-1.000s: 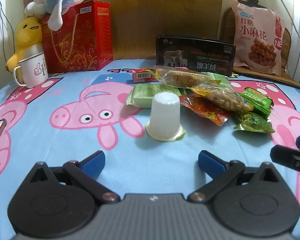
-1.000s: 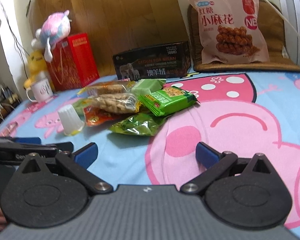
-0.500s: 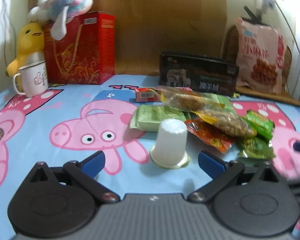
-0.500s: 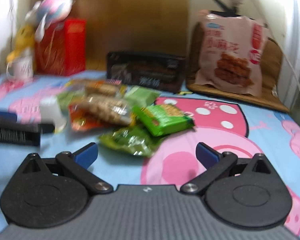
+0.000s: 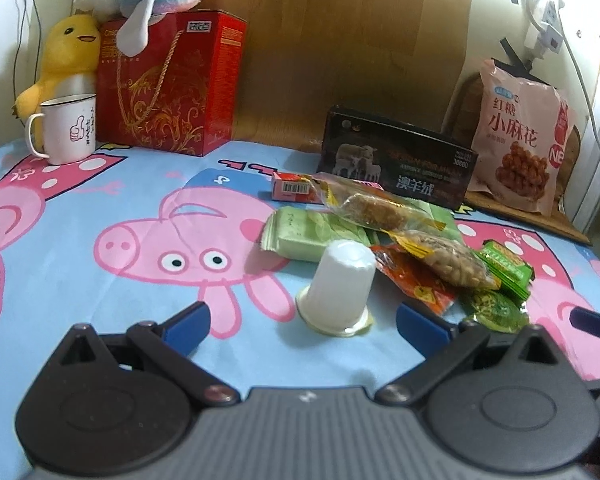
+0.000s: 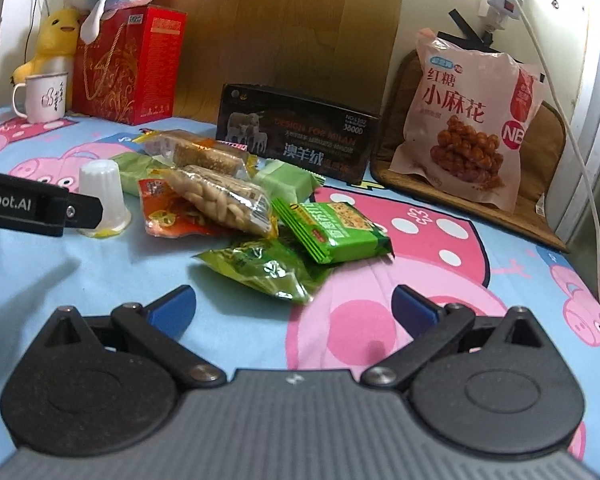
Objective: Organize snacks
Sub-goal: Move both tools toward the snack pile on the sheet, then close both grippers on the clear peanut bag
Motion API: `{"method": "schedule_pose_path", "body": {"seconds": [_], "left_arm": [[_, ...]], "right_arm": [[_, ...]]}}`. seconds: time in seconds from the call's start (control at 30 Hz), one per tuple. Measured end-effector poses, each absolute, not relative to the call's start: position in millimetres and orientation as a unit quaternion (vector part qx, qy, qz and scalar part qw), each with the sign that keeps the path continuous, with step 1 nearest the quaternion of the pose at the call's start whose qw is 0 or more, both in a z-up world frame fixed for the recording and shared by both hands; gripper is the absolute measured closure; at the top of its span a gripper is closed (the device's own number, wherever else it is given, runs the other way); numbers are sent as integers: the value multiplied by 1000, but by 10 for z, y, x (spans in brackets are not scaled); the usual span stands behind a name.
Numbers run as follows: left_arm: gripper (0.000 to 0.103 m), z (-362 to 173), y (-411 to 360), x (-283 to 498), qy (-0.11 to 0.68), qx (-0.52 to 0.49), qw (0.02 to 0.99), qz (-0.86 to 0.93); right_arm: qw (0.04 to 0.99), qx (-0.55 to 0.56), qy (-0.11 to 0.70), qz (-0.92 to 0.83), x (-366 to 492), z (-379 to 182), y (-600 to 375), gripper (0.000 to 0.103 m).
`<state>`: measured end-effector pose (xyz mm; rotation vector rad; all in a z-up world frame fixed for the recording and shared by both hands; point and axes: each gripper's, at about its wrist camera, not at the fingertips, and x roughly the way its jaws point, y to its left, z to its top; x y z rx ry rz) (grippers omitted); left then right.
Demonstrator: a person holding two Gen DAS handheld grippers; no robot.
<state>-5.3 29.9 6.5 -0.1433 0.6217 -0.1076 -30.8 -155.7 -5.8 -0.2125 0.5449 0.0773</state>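
The left gripper [image 5: 302,322] is hovering with blue fingers spread, empty, near an upturned white plastic cup [image 5: 339,282] on the blue pig-print cloth [image 5: 100,280]; a red gift box [image 5: 168,84] is standing far left.

The right gripper [image 6: 292,306] is gaping empty before the heaped snack packets [image 6: 236,208]; a wooden board [image 6: 284,28] is leaning against the far wall.

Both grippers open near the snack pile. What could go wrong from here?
1. The white cup stands upside down, just ahead of the left gripper; a clumsy approach may topple it.
2. The snack packets overlap: the twisted-dough pack lies on the red packet, so pulling one may drag the other.
3. The crinkly green foil bag nearest the right gripper might slip.
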Motion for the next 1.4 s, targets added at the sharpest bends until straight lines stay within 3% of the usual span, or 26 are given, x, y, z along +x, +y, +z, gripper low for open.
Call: {"method": "schedule_pose_path", "body": {"seconds": [0.8, 0.9, 0.97, 1.07, 1.4], "left_arm": [[1, 100, 497, -111, 276, -117, 952, -58], [2, 109, 481, -127, 271, -115, 952, -77], [3, 116, 462, -143, 267, -111, 953, -86], [5, 121, 425, -154, 267, -101, 953, -102], [20, 126, 366, -140, 287, -99, 938, -169]], "right_arm": [[970, -39, 229, 64, -431, 27, -1709, 0], [969, -41, 232, 78, -429, 26, -1690, 13], [966, -41, 241, 88, -415, 14, -1671, 35], [960, -34, 260, 100, -380, -10, -1668, 52], [957, -28, 274, 91, -329, -9, -1708, 55]]}}
